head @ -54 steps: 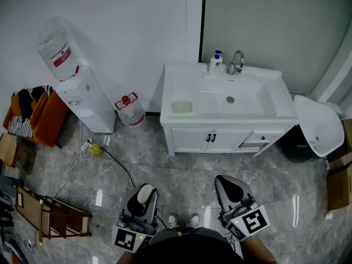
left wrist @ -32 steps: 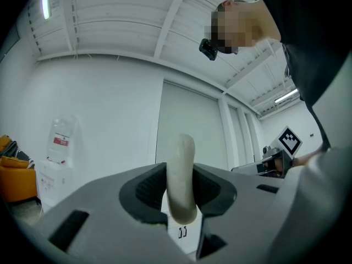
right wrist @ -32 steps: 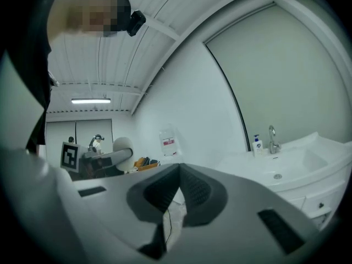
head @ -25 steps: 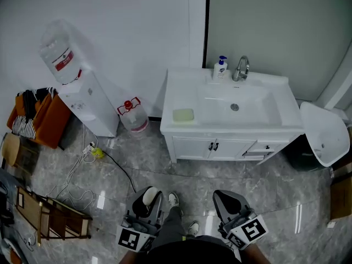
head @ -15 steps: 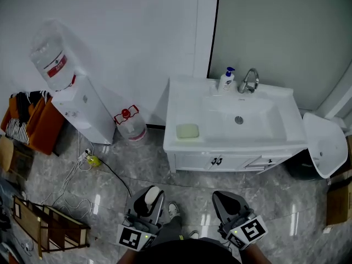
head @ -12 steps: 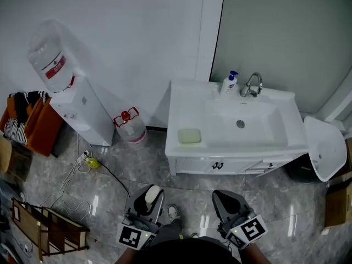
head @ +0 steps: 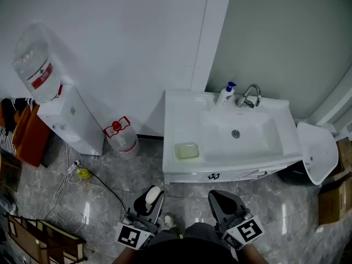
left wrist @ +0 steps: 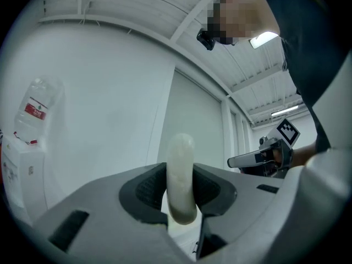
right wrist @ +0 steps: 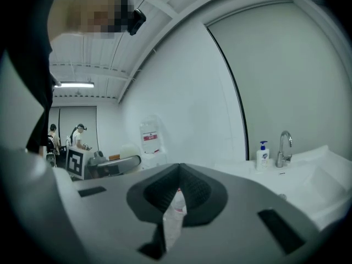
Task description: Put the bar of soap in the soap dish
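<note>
**A:** What is the left hand-held gripper (left wrist: 180,199) carrying?

**B:** The bar of soap (left wrist: 180,166). It is pinched on edge between the pads, with the jaws partway closed on its two broad faces and its rounded top standing above them. I'd guess the flat faces were chosen so that something this slick won't squirt out.

**A:** And the right hand-held gripper (right wrist: 177,196)?

**B:** Its jaws are together with nothing between them. It looks like the spare hand here.

**A:** How are the two held?

**B:** Both are low in front of the body, side by side. They point roughly level toward the tabletop (head: 177,116), with their marker cubes turned up toward the head view.

**A:** Where does the soap go?

**B:** Into the soap dish (head: 186,150), the pale green one on the tabletop's left part, beside the basin (head: 247,142) and near the front edge. It looks empty from here. It is well apart from the soap, with bare floor (head: 118,172) between them. The pump bottle (head: 225,94) and tap (head: 250,95) stand at the back, clear of that path.

**A:** What stage is this?

**B:** It looks like the carrying stage, with the placing not yet begun.
</note>
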The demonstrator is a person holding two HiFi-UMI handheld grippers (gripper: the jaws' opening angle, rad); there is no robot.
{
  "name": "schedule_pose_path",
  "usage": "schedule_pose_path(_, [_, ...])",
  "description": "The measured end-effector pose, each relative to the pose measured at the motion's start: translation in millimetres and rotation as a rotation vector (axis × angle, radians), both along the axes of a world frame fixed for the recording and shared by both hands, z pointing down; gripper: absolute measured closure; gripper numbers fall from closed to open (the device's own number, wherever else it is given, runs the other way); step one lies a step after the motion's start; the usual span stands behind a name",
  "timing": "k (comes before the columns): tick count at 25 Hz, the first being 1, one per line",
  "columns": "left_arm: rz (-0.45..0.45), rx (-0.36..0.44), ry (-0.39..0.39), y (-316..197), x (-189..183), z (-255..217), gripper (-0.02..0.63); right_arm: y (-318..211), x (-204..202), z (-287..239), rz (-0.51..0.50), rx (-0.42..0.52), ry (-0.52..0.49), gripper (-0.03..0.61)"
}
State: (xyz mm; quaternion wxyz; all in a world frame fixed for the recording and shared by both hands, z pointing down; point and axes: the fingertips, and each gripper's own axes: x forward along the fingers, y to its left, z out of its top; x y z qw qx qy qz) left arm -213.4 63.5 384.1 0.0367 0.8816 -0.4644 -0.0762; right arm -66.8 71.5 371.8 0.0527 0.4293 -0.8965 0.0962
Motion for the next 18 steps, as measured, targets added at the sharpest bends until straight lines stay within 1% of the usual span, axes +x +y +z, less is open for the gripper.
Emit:
schedule_pose_path(4, [0.014, 0.0, -0.002, -17, 3, 1, 0.499, -16, 0, 0, 0.004, -0.005, -0.006, 0.568])
schedule_pose_path(7, [0.019, -0.001, -0.008, -28, 14, 1, 0.499, -27, 10, 0, 0.008, -0.01, -0.014, 0.568])
schedule_pose_path(9, [0.018, 0.006, -0.024, -37, 25, -1, 0.499, -38, 21, -1, 0.005, 0.004, -0.022, 0.568])
schedule_pose_path(11, [0.006, 0.018, -0.034, -47, 34, -5, 0.499, -51, 31, -1, -0.007, 0.014, -0.031, 0.568])
schedule_pose_path(14, [-0.021, 0.038, -0.024, -55, 46, -17, 0.499, -69, 45, -4, -0.025, 0.044, -0.049, 0.568])
schedule_pose_path(16, [-0.029, 0.039, -0.052, -59, 51, -18, 0.499, -80, 50, -6, -0.038, 0.058, -0.065, 0.568])
schedule_pose_path(18, [-0.05, 0.035, -0.057, -65, 52, -17, 0.499, -88, 51, -3, -0.053, 0.05, -0.057, 0.568])
